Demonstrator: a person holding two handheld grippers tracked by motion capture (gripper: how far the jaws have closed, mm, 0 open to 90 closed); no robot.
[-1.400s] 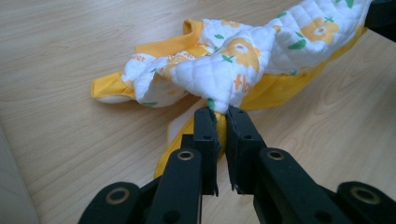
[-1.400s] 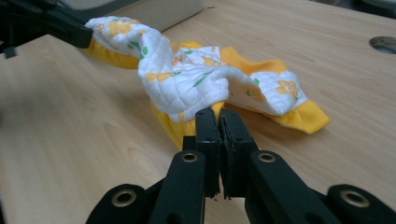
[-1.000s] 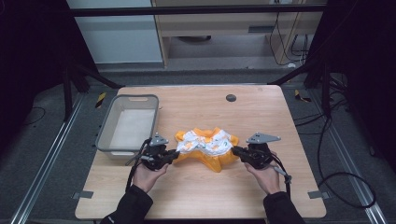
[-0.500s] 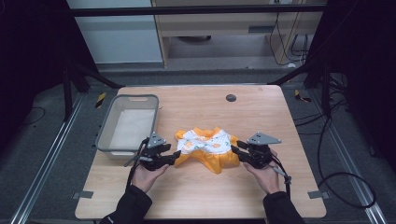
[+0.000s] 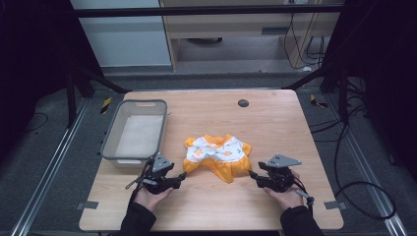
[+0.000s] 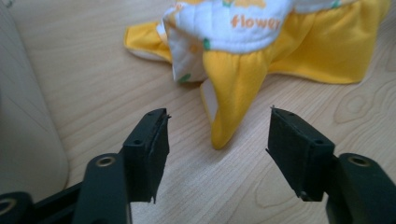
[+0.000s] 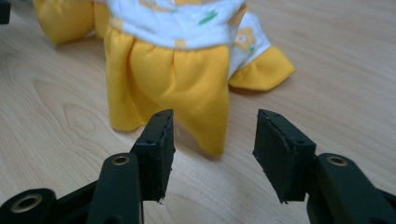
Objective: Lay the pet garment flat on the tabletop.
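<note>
a yellow and white child's garment [image 5: 218, 156] lies crumpled near the middle of the wooden surface [image 5: 275, 123], just right of a grey plastic bin [image 5: 135, 132]. the left hand-held gripper [image 5: 183, 175] has just been opening; its jaws stand spread, a yellow tip ahead between them, untouched. the right hand-held gripper [image 5: 251, 174], likewise just opened, is spread before the garment's other corner, gripping nothing.

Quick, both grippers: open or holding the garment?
Left gripper: open, jaws just opened, holding nothing; the yellow and white garment lies just ahead.
Right gripper: open, jaws just opened, holding nothing.
</note>
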